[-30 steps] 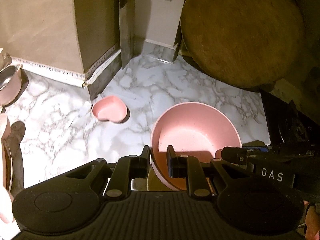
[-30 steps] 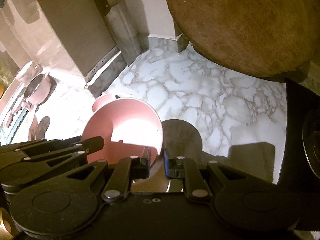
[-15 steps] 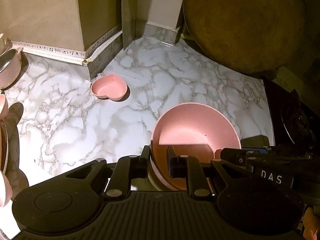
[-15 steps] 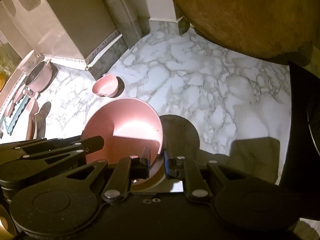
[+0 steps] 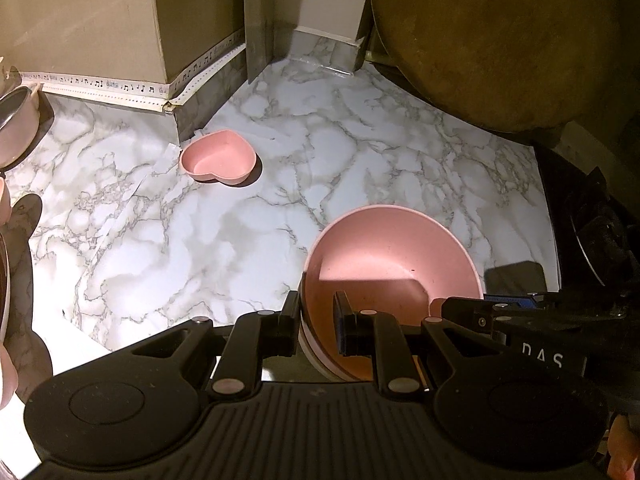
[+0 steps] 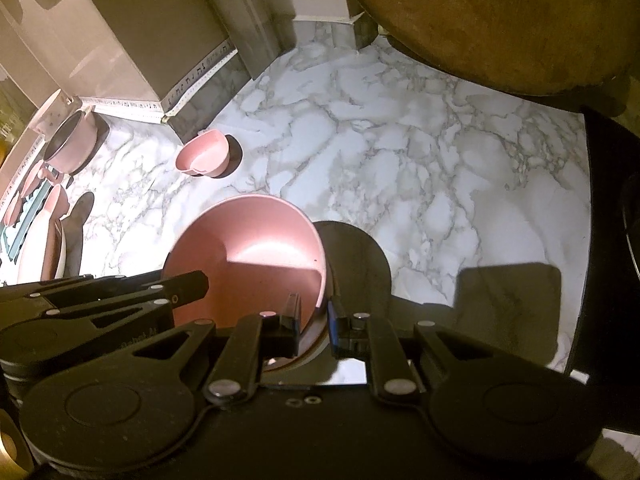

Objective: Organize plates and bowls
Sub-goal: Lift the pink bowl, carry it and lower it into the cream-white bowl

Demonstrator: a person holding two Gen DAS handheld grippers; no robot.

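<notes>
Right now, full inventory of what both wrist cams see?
round bowl: 1, pink, near counter edge, rim pinched by both grippers
heart-shaped bowl: 1, pink, alone on the counter towards the back corner
pot: 1, pink with dark inside, far left by the wall
dishes: several, pink and white, left edge, count unclear
round board: 1, brown wood, leaning at back right
counter: 1, white marble pattern
left gripper: 1, black, shut on the bowl's rim
right gripper: 1, black, shut on the opposite rim
</notes>
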